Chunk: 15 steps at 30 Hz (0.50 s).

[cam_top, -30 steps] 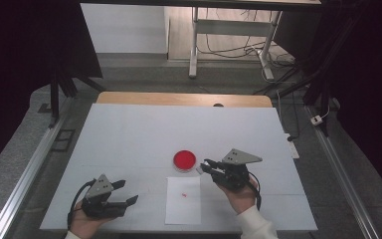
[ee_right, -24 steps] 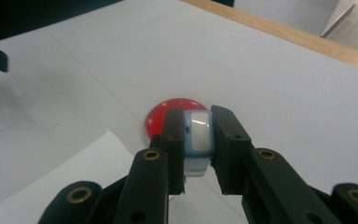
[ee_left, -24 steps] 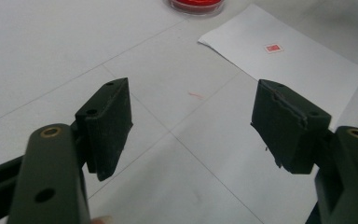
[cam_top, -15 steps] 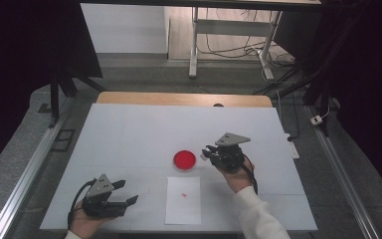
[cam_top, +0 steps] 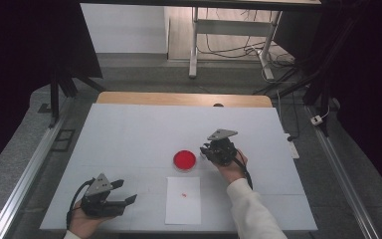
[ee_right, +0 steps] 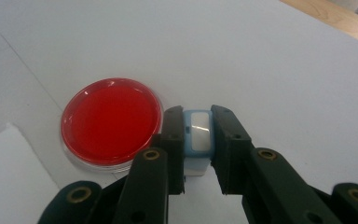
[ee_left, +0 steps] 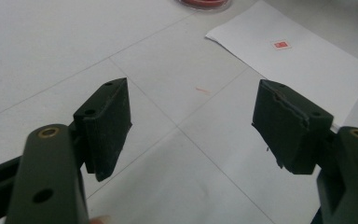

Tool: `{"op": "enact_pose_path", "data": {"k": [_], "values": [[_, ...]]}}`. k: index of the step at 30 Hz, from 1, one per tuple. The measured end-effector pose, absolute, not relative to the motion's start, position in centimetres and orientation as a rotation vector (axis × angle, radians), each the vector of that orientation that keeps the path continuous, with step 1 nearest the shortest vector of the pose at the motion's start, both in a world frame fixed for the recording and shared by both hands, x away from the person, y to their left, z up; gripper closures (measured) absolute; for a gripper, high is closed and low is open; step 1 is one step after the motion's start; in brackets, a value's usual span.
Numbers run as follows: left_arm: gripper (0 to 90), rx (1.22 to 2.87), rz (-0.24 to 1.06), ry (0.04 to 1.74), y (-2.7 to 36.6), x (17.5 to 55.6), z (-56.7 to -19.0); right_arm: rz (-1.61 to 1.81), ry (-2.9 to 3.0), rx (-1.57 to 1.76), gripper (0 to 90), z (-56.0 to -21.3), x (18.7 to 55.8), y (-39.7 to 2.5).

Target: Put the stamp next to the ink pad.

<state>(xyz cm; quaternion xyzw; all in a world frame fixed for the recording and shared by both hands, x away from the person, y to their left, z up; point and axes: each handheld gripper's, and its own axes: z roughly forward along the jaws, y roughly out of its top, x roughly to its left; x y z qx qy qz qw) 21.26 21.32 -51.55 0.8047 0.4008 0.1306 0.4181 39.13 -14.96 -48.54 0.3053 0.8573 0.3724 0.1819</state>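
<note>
Red ink pad sits just left of my right gripper, now lifted off the paper and clamped on the blue stamp; mark is printed, so re-inking likely next. Left gripper rests apart, empty.

The dish is glowing bright red inside a clear rim. The stamp is showing pale blue with a white, glossy panel along its top. The fingers are looking matte black, with brass-coloured rivets. The paper is lying plain white, carrying one small red square mark. The surface is showing white, crossed by faint grey lines, with a wooden strip along its far edge.
</note>
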Motion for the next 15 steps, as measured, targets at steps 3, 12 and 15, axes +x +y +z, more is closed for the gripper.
{"op": "enact_pose_path", "data": {"k": [3, 12, 15], "values": [[26.8, 2.020, 0.329, 1.015, 21.36, 21.31, -51.57, 1.043, 2.425, 0.864, 75.2, -48.78, 39.29, -14.86], [21.3, 2.024, 0.328, 1.051, 21.47, 21.49, -51.77, 1.001, 2.440, 0.856, 75.0, -49.39, 39.53, -14.41], [20.7, 2.023, 0.327, 1.050, 21.48, 21.51, -51.79, 1.006, 2.440, 0.858, 74.7, -49.44, 39.56, -14.32]]}}
